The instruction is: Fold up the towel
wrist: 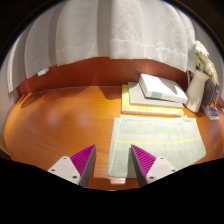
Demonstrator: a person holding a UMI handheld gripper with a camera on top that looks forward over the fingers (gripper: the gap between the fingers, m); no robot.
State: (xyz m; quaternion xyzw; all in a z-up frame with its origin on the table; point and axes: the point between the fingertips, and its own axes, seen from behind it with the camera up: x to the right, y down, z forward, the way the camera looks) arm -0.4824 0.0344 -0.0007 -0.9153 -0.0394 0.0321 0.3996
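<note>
The hand-held gripper (112, 165) hangs released, holding nothing. Just ahead, the pale towel (158, 137) lies flat on the wooden surface (60, 120); folding seems not yet begun

- A home room or bedroom, by the look of it.
- A polished wooden table (60, 120) stands before pale drawn curtains (105, 30).
- Folded linens (150, 100) are stacked on it.

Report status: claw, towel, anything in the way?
Claw open, empty, over table. Towel flat just ahead, unfolded. Book stack sits beyond the towel; nothing between.
</note>
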